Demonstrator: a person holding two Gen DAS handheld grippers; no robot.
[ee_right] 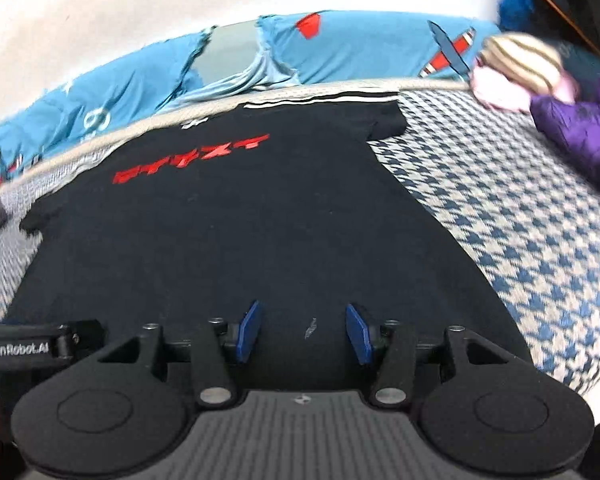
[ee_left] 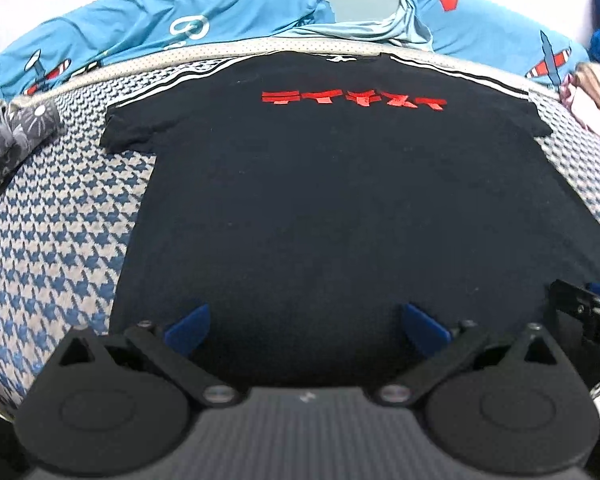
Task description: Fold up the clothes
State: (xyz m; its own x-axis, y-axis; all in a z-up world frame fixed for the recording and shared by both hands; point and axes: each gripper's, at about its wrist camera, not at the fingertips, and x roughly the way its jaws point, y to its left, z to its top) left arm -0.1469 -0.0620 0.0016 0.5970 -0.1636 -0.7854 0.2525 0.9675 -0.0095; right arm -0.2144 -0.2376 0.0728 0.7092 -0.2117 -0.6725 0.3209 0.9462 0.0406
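Left gripper (ee_left: 306, 326) spread wide, right gripper (ee_right: 306, 330) half-spread; both empty above black T-shirt (ee_left: 320, 200).

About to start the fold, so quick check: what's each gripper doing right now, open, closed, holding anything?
Left gripper: open wide above the black T-shirt, holding nothing.
Right gripper: partly open over the shirt's near edge, holding nothing.

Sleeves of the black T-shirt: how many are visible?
2. On the black T-shirt, the left sleeve spreads toward the grey patterned cloth; the right sleeve points toward the striped garment.
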